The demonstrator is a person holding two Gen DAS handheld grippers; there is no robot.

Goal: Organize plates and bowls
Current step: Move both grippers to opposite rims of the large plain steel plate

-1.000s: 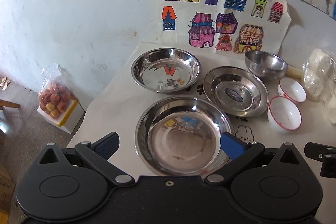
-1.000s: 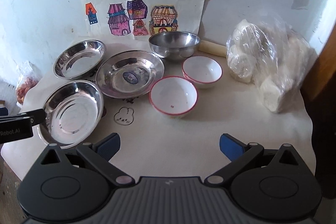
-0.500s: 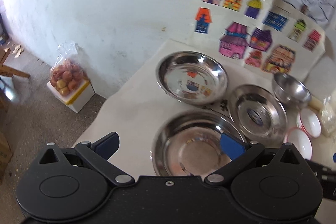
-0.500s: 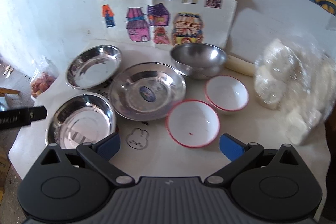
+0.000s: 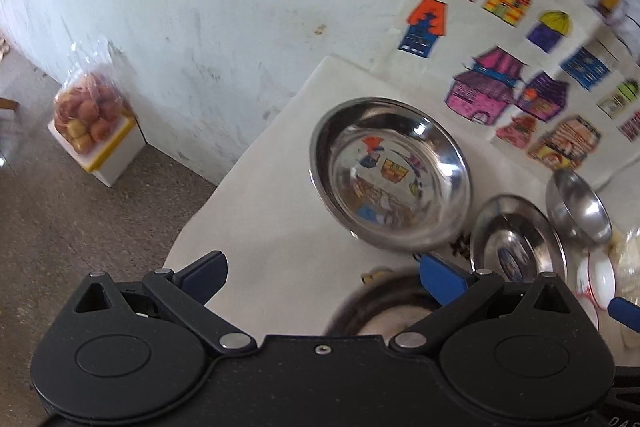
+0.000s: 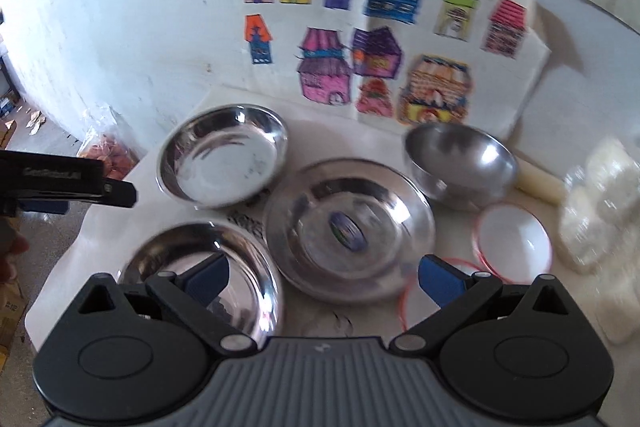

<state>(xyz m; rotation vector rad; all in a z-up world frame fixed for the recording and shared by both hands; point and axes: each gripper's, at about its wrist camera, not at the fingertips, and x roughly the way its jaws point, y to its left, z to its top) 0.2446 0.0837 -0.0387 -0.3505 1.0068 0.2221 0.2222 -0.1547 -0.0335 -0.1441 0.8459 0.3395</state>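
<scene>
Left wrist view shows my left jaws (image 5: 322, 275) spread apart and empty, hanging over the table's (image 5: 272, 211) left edge. Past that edge, on the floor by the wall, a bag of fruit (image 5: 88, 111) sits on a white box (image 5: 114, 159). House drawings (image 5: 508, 67) lean on the wall behind the table. Nothing lies between the jaws and the far steel plate (image 5: 390, 173); the near steel plate (image 5: 384, 303) is half hidden under my right-hand finger.

Compared with half a second ago, this view has swung further left, so the bowls now crowd the right border.

From the right wrist view, my right jaws (image 6: 322, 277) are also wide apart, holding nothing, and they have come closer over the dishes than before. My left tool (image 6: 68, 183) pokes in from the left. A bag of white lumps (image 6: 600, 211) fills the table's right edge, with a pale roll (image 6: 540, 185) behind.

Three shallow steel plates, shiny and mirror-like, sit by the left edge and middle: far (image 6: 224, 155), near (image 6: 192, 267), and the stickered plate (image 6: 348, 227) between them and the bowls. A deep steel bowl (image 6: 460, 163) stands at the back; one red-rimmed white bowl (image 6: 512, 239) is beside it, and the second red-rimmed bowl (image 6: 404, 301) is mostly hidden behind my finger.
</scene>
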